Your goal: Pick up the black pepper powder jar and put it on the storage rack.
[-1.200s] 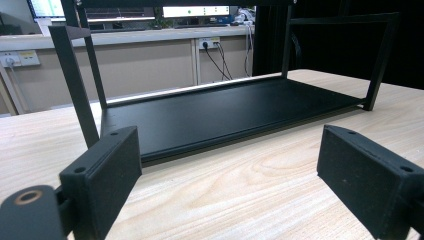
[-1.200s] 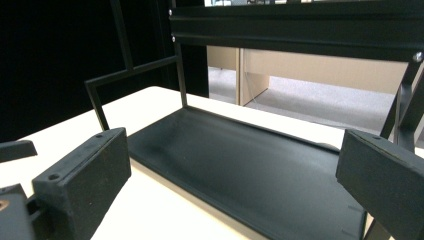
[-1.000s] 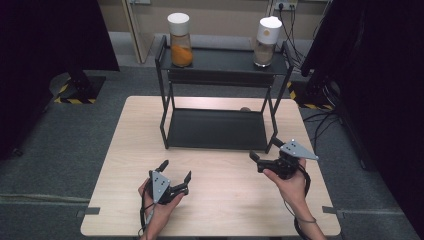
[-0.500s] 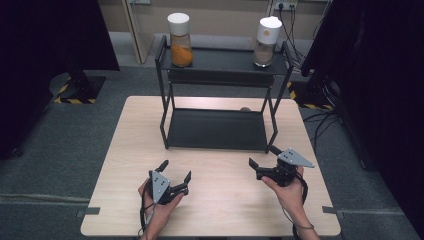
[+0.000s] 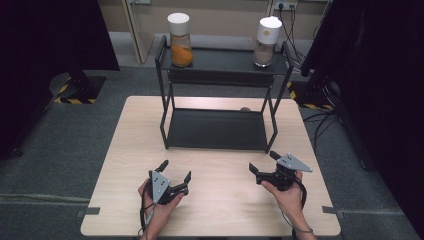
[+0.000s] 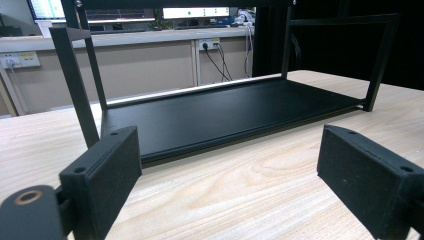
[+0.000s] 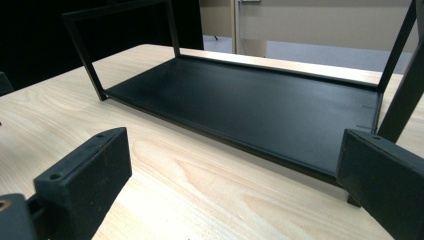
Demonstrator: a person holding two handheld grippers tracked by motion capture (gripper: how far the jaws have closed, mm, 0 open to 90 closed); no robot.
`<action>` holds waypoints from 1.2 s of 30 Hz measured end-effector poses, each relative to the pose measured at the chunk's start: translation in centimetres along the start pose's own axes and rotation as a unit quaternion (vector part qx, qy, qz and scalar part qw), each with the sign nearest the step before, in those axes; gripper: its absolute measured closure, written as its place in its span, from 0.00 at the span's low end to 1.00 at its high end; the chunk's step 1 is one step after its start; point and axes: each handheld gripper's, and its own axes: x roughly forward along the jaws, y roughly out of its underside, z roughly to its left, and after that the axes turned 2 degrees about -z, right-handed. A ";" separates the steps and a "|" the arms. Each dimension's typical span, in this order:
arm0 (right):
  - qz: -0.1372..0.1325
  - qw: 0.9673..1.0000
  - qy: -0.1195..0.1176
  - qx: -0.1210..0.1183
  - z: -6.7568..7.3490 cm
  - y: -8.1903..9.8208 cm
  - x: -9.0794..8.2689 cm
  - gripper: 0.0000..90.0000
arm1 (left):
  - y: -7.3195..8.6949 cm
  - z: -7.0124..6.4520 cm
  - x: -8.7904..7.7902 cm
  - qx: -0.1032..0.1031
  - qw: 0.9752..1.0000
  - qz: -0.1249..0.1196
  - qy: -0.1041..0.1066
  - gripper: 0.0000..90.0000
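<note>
Black two-tier rack point(image 5: 216, 127) is set on the worktop point(image 5: 130, 145) toward its far edge, midway between the left and right edges, its lower shelf bare. On its top shelf an orange-filled jar point(image 5: 180, 40) is seen at the left end and a pale-filled jar point(image 5: 266, 42) at the right end, both white-lidded and upright. The left tool point(image 5: 175, 172) is held near the front edge, left of centre, jaws spread apart and nothing between them. The right tool point(image 5: 264, 162) is held near the front edge toward the right, jaws likewise parted and empty. Both tools are pointed toward the rack and kept apart from it.
</note>
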 end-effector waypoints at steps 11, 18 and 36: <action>0.004 1.000 0.007 0.006 -0.3 1.4 -0.2 0.02 | 0.0 0.0 0.0 0.000 1.000 0.000 0.000 0.11; 0.004 1.000 0.014 0.011 -0.5 1.9 -0.6 0.02 | 0.0 0.0 0.0 0.000 1.000 -0.001 0.000 0.11; 0.009 0.999 0.025 0.022 -1.0 2.8 -1.2 0.02 | 0.0 0.0 0.0 0.000 1.000 -0.001 -0.001 0.11</action>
